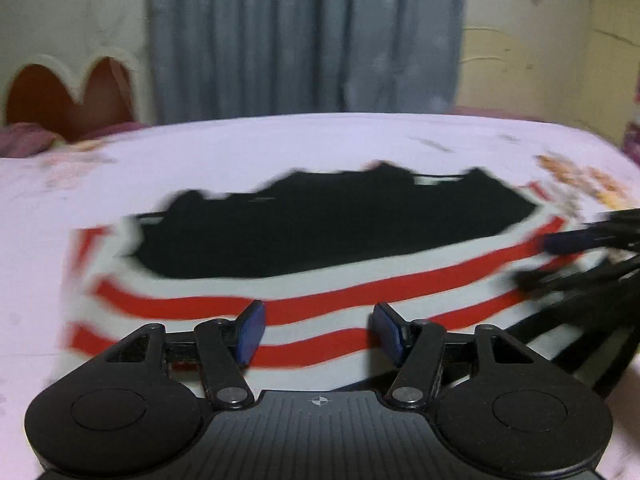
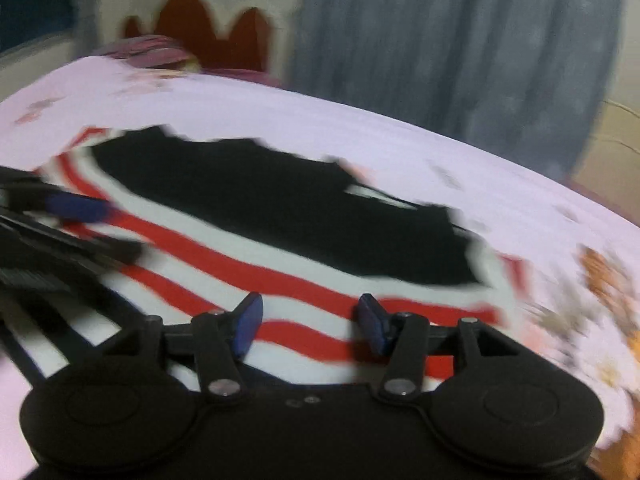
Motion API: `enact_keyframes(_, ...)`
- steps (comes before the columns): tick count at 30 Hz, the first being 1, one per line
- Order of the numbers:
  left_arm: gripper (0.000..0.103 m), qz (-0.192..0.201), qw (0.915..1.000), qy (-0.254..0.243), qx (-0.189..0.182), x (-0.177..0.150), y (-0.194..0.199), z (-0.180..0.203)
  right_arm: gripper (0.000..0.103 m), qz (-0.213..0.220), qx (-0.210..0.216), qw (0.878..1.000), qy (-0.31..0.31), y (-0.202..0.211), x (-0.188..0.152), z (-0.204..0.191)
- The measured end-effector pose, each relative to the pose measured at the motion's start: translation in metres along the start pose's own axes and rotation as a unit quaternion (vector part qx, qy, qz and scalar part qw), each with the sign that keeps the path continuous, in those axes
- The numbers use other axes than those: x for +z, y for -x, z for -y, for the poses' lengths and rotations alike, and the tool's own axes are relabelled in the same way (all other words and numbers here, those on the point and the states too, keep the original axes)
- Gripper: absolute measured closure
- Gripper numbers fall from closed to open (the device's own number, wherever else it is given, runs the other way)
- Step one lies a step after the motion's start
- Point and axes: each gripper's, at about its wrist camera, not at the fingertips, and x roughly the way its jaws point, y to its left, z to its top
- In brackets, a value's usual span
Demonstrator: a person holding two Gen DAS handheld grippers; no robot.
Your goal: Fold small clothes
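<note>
The small white cloth top with red stripes and a big black patch (image 1: 320,280) lies spread out flat on the bed with the pale pink flowery sheet (image 1: 280,148); it is just in front of both tools, and its striped part is nearest to them; the black patch lies farther ahead.

The left tool (image 1: 319,330) has its two blue-tipped fingers spread apart; nothing is between them; the striped cloth shows in the gap, but the blur hides whether the tips touch it.

The right tool (image 2: 308,326) is spread apart too, with nothing pinched; it looks at the same top (image 2: 300,264) from a tilted angle; each tool shows as a dark blurred shape at the side of the other's view, so they are near each other.

Past the far edge of the bed hangs a grey-blue curtain (image 1: 304,36); beside it is a brown wooden headboard with a cream wavy edge (image 1: 68,92), with a purple pillow (image 1: 24,140) in front of it; a yellowish wall (image 1: 540,60) is on the other side.
</note>
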Motion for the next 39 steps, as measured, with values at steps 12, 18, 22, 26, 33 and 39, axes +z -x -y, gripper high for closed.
enact_keyframes(12,0.044,0.029,0.9995,0.013,0.001,-0.013,0.049,0.022,0.059,0.013,-0.002,0.997,-0.071,0.050,-0.007,0.009)
enact_keyframes(18,0.044,-0.018,0.9995,-0.022,-0.017,-0.038,0.041,0.061,0.060,-0.020,0.047,0.999,0.004,0.049,-0.028,-0.052)
enact_keyframes(22,0.044,-0.012,0.9993,-0.025,0.025,-0.049,0.061,0.036,0.060,-0.032,0.023,0.999,-0.006,0.063,-0.045,-0.027)
enact_keyframes(26,0.044,-0.018,0.9968,0.031,0.071,-0.062,0.069,-0.021,0.066,-0.061,-0.046,0.995,-0.062,0.074,-0.068,0.026)
enact_keyframes(33,0.044,-0.007,0.9954,0.046,0.084,-0.065,0.082,-0.025,0.071,-0.053,-0.042,0.996,-0.063,0.087,-0.062,0.031)
enact_keyframes(39,0.044,-0.019,0.9937,0.060,0.092,-0.068,0.080,-0.028,0.073,-0.072,-0.045,0.995,-0.053,0.081,-0.071,0.031)
